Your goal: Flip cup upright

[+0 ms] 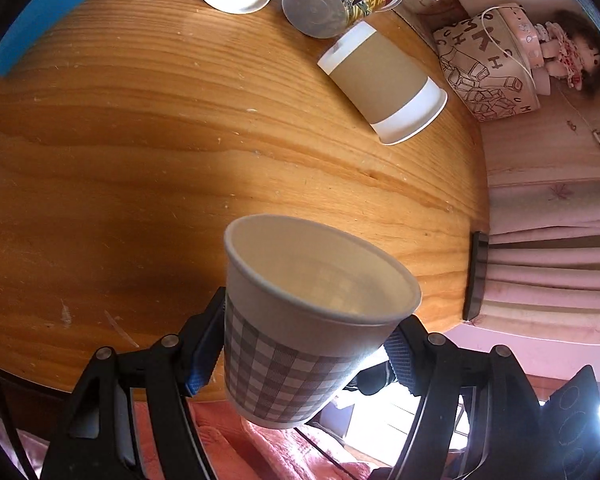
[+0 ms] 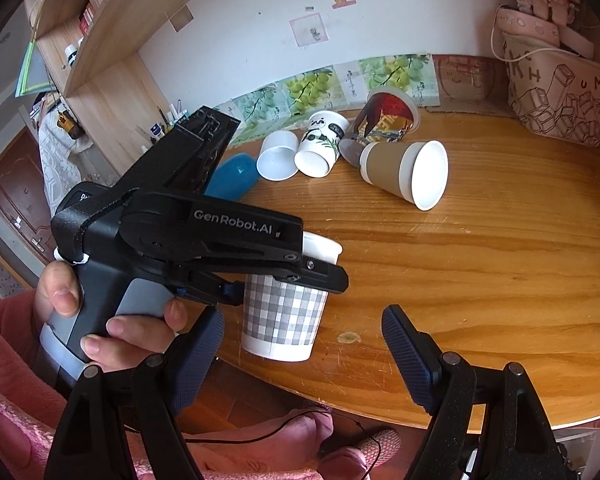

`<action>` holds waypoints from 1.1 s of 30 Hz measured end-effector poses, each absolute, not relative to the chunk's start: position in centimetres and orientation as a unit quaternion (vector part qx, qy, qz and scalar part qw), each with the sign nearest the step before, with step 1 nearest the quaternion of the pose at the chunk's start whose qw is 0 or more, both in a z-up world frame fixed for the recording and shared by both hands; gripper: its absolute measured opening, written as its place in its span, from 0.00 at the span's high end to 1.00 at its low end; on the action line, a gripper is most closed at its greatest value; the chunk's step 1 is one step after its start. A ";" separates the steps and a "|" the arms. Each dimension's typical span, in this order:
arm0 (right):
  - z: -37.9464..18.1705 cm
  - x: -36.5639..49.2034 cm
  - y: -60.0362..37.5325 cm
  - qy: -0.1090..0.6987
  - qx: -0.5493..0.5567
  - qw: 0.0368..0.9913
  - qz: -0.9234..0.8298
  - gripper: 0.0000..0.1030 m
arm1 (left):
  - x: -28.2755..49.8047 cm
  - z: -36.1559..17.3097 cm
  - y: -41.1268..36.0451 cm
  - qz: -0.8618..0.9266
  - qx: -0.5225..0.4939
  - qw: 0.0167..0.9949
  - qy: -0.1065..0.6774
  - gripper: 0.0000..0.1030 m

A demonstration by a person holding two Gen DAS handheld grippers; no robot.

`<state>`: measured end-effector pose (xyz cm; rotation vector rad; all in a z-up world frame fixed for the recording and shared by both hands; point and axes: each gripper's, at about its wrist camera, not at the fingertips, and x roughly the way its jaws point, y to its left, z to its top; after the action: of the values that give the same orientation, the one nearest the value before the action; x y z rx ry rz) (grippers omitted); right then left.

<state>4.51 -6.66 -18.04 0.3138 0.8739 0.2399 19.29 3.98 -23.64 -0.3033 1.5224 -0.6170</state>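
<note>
My left gripper (image 1: 300, 344) is shut on a grey-checked paper cup (image 1: 300, 320) and holds it mouth up, slightly tilted, over the near edge of the wooden table (image 1: 140, 140). In the right wrist view the same cup (image 2: 282, 316) hangs upright in the left gripper (image 2: 296, 276), its base just above the table edge (image 2: 460, 280). My right gripper (image 2: 304, 344) is open and empty, just in front of and below the cup.
A brown-sleeved paper cup (image 2: 404, 174) lies on its side mid-table. Behind it lie a panda cup (image 2: 322, 144), a white cup (image 2: 278, 156), a colourful cup (image 2: 384, 118) and a blue object (image 2: 232, 176). A printed bag (image 2: 556, 92) stands at the back right.
</note>
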 end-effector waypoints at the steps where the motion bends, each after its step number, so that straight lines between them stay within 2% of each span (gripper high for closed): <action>1: -18.1 4.6 -6.6 0.422 0.151 0.886 0.115 0.21 | 19.3 -23.7 4.0 -0.273 -0.133 0.671 0.676 0.28; 7: -18.5 4.9 -6.7 0.425 0.157 0.884 0.112 0.21 | 19.3 -23.7 4.0 -0.275 -0.122 0.674 0.675 0.20; 13: -18.8 5.3 -6.7 0.427 0.163 0.883 0.112 0.21 | 19.3 -22.5 4.3 -0.280 -0.099 0.693 0.657 0.17; 22: -19.3 6.2 -7.3 0.427 0.184 0.881 0.085 0.20 | 19.3 -19.5 5.9 -0.314 -0.095 0.720 0.612 0.17; 33: -21.1 8.2 -9.4 0.427 0.266 0.864 -0.011 0.20 | 20.3 -16.8 8.2 -0.311 -0.075 0.756 0.571 0.17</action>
<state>8.23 -9.43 -21.14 0.5574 0.8939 -0.0238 20.34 8.22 -16.82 -0.1632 1.2437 -0.6782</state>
